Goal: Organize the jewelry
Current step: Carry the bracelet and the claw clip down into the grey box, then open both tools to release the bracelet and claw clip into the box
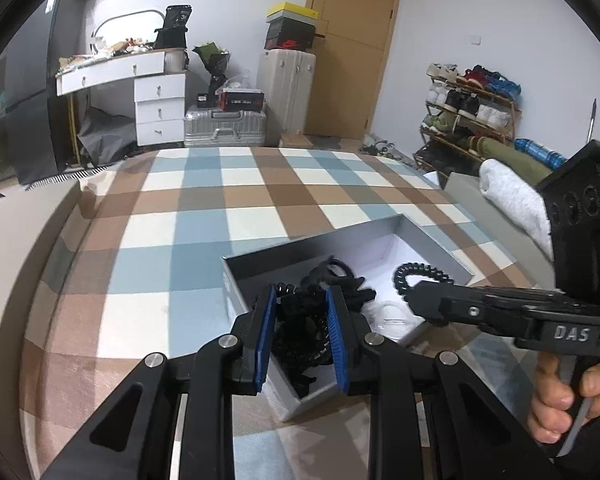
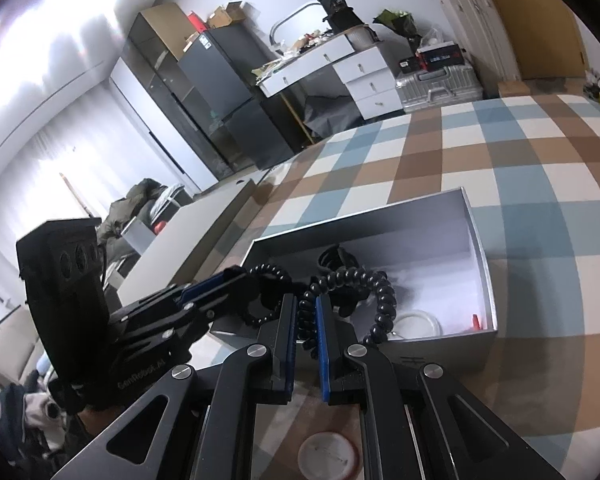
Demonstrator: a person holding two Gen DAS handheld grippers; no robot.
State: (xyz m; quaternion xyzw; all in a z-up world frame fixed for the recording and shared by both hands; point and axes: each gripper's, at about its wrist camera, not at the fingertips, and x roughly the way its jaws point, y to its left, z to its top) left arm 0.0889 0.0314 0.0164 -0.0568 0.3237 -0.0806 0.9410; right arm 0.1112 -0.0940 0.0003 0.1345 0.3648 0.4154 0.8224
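A: Checked bedding (image 1: 220,200) in blue, brown and cream fills both views, with 1 grey open box (image 2: 485,264) on it. Where does the jewelry sit?

B: Inside that box. I count 2 black coiled bands: 1 (image 2: 342,280) pinched between the right gripper (image 2: 308,322) pads, its loop arcing from the fingers toward 1 o'clock in the right wrist view; the other (image 2: 268,280) at the left gripper (image 1: 300,332).

A: Finger state?

B: Right jaws stand narrow, clamped on the coil. Left jaws stand narrow too, with a dark tangle (image 1: 300,320) between the blue pads (image 1: 266,336); whether they press on it, I cannot tell.

A: Which relation decides the next move?

B: Both coils look close together, possibly linked. The right-held loop runs long from 7 to 1 o'clock, and the left gripper comes in from 9 o'clock. I judge they need pulling apart along that line.

A: Smaller things?

B: 1 pale ring-shaped bangle (image 2: 418,322) at 3 o'clock of the right fingers, 1 tiny red piece (image 2: 475,320) beyond it, and 1 white round disc (image 2: 327,454) outside the box at 6 o'clock.
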